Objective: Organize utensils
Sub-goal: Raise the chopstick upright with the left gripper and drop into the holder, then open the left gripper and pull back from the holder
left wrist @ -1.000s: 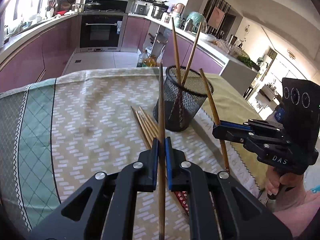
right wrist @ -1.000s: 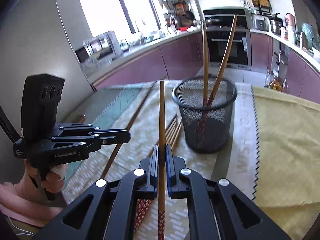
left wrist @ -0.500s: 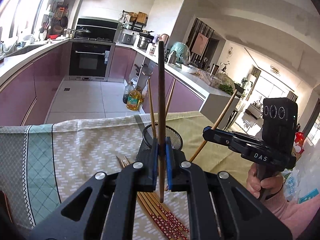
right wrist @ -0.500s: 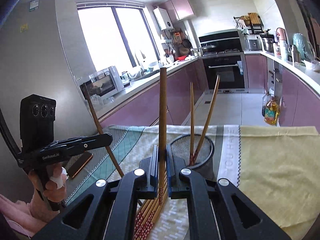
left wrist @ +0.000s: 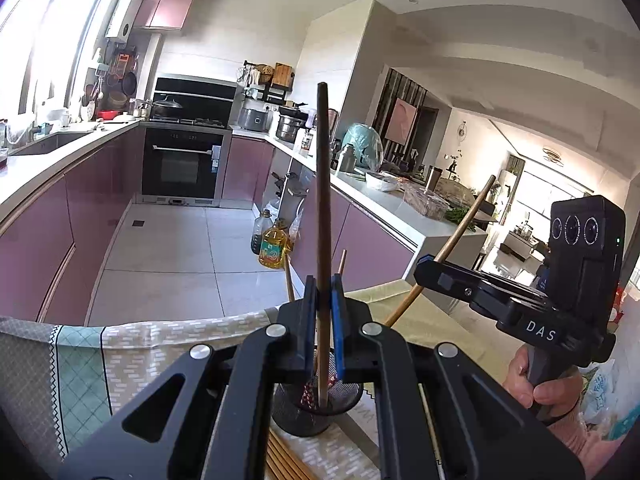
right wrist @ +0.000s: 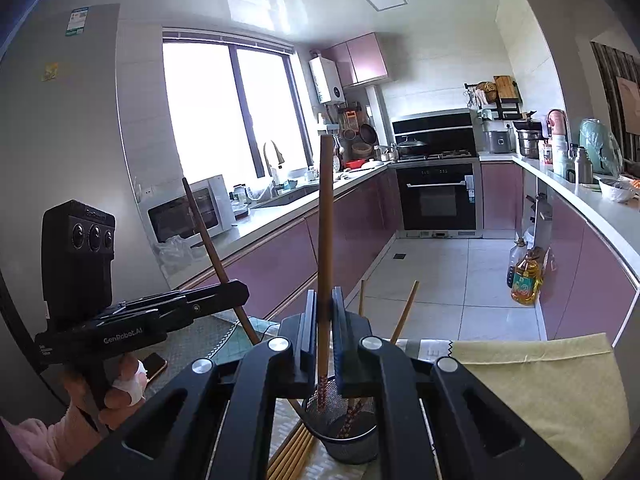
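Note:
My left gripper [left wrist: 322, 300] is shut on a brown chopstick [left wrist: 322, 184] held nearly upright, whose lower end shows over the mouth of the black mesh cup [left wrist: 316, 420]. My right gripper [right wrist: 324, 312] is shut on a second chopstick [right wrist: 325, 220], also upright, with its red patterned end above the mesh cup [right wrist: 352, 444]. Two chopsticks [right wrist: 404, 312] stand tilted in the cup. Several loose chopsticks [right wrist: 290, 454] lie on the cloth beside it. Each view shows the other gripper from the side: the right gripper [left wrist: 430, 272] and the left gripper [right wrist: 238, 290].
A patterned tablecloth [left wrist: 132, 344] and a yellow cloth [right wrist: 540, 384] cover the table. A phone [right wrist: 154, 364] lies near the left hand. Oil bottles [left wrist: 272, 246] stand on the tiled floor beyond the table's far edge. Kitchen counters run along both sides.
Both grippers have risen with their chopsticks and tilted up towards level. The mesh cup, once ahead of them, now sits low under the fingers.

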Demonstrator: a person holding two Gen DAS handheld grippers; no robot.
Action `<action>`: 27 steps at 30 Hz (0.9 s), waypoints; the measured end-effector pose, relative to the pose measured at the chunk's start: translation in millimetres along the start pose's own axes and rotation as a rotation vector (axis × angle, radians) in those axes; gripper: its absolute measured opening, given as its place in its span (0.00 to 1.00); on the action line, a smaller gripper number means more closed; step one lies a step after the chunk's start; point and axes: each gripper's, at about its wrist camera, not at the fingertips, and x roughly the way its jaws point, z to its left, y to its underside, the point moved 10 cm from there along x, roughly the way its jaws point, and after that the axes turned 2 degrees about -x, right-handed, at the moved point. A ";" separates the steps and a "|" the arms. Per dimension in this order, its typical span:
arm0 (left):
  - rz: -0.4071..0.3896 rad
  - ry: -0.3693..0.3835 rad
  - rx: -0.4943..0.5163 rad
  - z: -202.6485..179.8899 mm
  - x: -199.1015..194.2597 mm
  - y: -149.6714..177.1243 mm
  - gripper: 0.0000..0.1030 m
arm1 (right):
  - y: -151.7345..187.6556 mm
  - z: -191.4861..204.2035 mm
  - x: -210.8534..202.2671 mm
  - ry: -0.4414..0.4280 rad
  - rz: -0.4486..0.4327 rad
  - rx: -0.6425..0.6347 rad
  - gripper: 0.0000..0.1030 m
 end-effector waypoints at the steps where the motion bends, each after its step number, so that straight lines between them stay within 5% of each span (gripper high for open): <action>1: 0.006 -0.009 0.003 1.0 5.0 -0.5 0.07 | 1.9 -2.3 3.9 0.006 0.010 0.000 0.06; 8: 0.130 -0.072 0.035 8.9 39.6 33.4 0.07 | 34.1 -7.6 32.4 0.031 0.148 -0.004 0.06; 16: 0.268 -0.060 0.029 20.9 72.1 69.9 0.07 | 72.3 -17.4 70.2 0.049 0.330 0.001 0.06; 27: 0.317 -0.075 0.005 30.5 101.1 80.9 0.08 | 83.8 -28.7 84.5 0.061 0.344 0.065 0.08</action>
